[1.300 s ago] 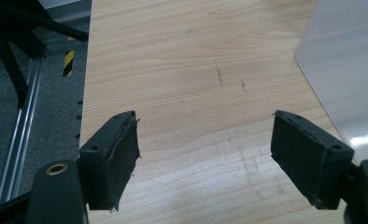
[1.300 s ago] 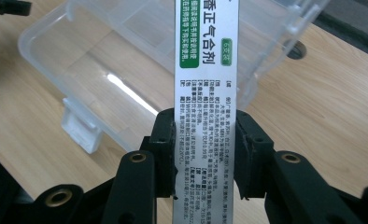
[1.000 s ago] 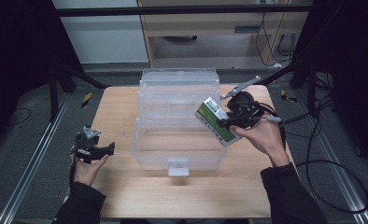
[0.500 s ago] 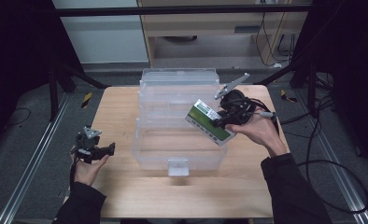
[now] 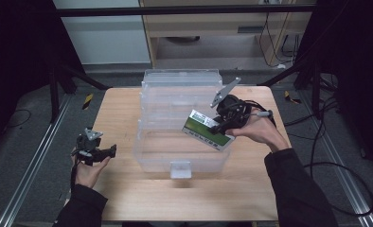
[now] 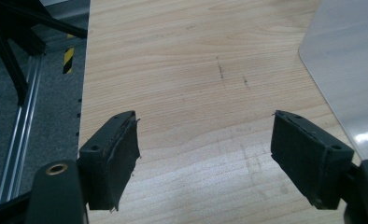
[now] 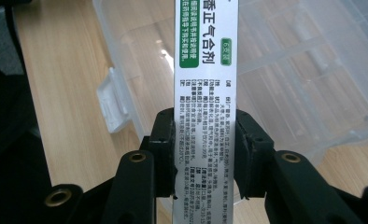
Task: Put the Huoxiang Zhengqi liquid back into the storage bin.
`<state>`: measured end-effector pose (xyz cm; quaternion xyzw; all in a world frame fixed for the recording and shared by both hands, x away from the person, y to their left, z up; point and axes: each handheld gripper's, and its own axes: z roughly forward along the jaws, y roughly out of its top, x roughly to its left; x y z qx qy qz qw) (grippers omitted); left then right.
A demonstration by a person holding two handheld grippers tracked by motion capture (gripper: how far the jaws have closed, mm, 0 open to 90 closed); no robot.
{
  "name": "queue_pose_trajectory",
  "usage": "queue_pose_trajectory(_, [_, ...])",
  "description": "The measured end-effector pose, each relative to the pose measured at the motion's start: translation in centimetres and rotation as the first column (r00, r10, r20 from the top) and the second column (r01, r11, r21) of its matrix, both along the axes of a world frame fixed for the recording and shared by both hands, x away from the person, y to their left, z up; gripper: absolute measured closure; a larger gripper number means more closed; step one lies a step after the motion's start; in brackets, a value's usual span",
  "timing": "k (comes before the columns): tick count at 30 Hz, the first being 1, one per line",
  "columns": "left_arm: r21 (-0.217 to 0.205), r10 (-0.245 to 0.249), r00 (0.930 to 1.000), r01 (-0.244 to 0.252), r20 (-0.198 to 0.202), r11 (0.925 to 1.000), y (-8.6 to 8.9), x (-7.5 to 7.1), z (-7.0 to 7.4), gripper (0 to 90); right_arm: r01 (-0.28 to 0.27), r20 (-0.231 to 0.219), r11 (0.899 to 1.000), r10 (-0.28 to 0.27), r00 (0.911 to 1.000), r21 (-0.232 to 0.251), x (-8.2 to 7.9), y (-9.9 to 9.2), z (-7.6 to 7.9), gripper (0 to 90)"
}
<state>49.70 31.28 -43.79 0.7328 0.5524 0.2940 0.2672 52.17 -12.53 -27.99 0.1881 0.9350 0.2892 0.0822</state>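
**A:** From the high view, what do you see on your table?

**B:** Your wooden table (image 5: 128, 118) is pale and smooth, with thin grain lines. A big clear plastic box (image 5: 175, 142) sits in the middle, with a small white latch (image 5: 180, 169) at its 6 o'clock edge. Your right gripper (image 5: 221, 126) is at 3 o'clock over the box. It pinches a flat green and white carton (image 5: 207, 129), which hangs tilted above the box. Your left gripper (image 5: 110, 151) is at 9 o'clock, well apart from the box, held in your left hand (image 5: 87, 170).

**A:** And the left gripper view?

**B:** Your left gripper's two black jaws are spread wide, with bare wood between them. Their pads (image 6: 123, 158) look rough and a bit frayed. A rounded corner of the cloudy plastic box (image 6: 350, 84) shows at 3 o'clock.

**A:** And the right gripper view?

**B:** Your right gripper (image 7: 204, 149) squeezes the carton (image 7: 205, 93) by its thin side. That side is white with tiny black print and a green patch on top. Behind it lies the see-through box (image 7: 289, 70), with ridges in its shiny walls, and its white latch (image 7: 113, 100) at 9 o'clock.
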Motion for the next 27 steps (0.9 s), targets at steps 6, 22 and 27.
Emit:
queue_pose_trajectory(6, [0.001, 0.002, 1.0000, -0.002, -0.002, 1.0000, 0.0, 0.0, 0.0, 22.7, -0.058, -0.005, 0.998, 0.058, 0.9983, -0.037, 0.4, 0.4, -0.7, 64.5])
queue_pose_trajectory(22, [0.009, 0.005, 0.9999, -0.005, -0.011, 0.9999, 0.1, 0.2, -0.2, 22.6, -0.156, -0.036, 0.980, 0.153, 0.9876, -0.126, 1.1, 1.2, -2.4, 64.5])
queue_pose_trajectory(27, [0.010, 0.006, 0.9999, -0.006, -0.011, 0.9999, 0.1, 0.2, -0.2, 22.6, -0.178, -0.036, 0.970, 0.174, 0.9841, -0.165, 1.1, 1.6, -3.2, 64.4])
